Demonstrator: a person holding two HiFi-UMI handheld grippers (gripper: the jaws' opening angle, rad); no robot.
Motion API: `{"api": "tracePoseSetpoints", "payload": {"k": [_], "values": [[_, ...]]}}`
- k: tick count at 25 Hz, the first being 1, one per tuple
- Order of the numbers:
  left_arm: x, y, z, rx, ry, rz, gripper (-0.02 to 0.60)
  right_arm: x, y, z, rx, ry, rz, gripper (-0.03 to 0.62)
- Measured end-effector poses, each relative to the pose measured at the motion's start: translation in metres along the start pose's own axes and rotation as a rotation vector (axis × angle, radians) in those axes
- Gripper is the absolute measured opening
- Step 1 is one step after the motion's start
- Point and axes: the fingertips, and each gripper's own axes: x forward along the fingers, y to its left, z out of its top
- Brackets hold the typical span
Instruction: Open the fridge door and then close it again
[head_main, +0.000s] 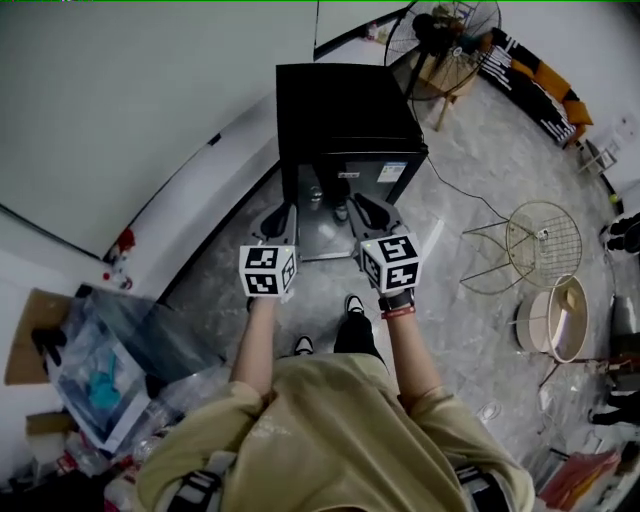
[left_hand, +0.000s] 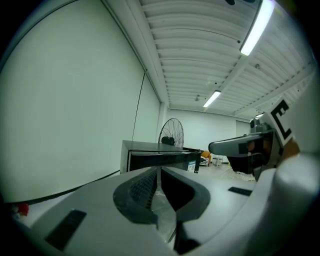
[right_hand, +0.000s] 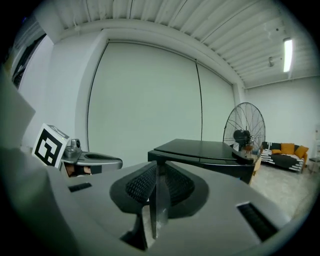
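A small black fridge (head_main: 340, 110) stands against the wall, straight ahead of me. Its front shows a sticker on the top band and a grey area below with what look like bottles; I cannot tell whether the door stands ajar. My left gripper (head_main: 283, 215) is shut and empty, level with the fridge's left front corner and short of it. My right gripper (head_main: 362, 203) hangs before the front's middle, its jaws a narrow slit apart with nothing between them. The left gripper view has its jaws (left_hand: 159, 172), the fridge (left_hand: 160, 155) and the other gripper. The right gripper view has its jaws (right_hand: 157, 167) and the fridge (right_hand: 200, 150).
A standing fan (head_main: 445, 35) is behind the fridge on the right. A wire fan guard (head_main: 543, 240) and a round white drum (head_main: 550, 318) lie on the floor to the right, with a cable running there. Bags and boxes (head_main: 100, 380) pile up at my left.
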Motion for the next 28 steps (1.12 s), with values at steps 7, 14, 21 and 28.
{"api": "tracePoseSetpoints", "payload": {"k": [7,14,21,28], "values": [[0.027,0.032,-0.024,-0.036,0.053,0.071,0.023,0.048,-0.013,0.016,-0.125,0.046,0.135,0.094],[0.052,0.063,-0.044,-0.033,0.099,0.100,0.095,0.091,-0.015,0.026,-0.272,0.121,0.265,0.127],[0.084,0.076,-0.064,-0.027,0.150,0.037,0.184,0.132,-0.019,0.025,-0.415,0.181,0.348,0.163],[0.108,0.091,-0.094,-0.066,0.199,0.005,0.229,0.167,-0.012,0.004,-0.595,0.278,0.444,0.187]]}}
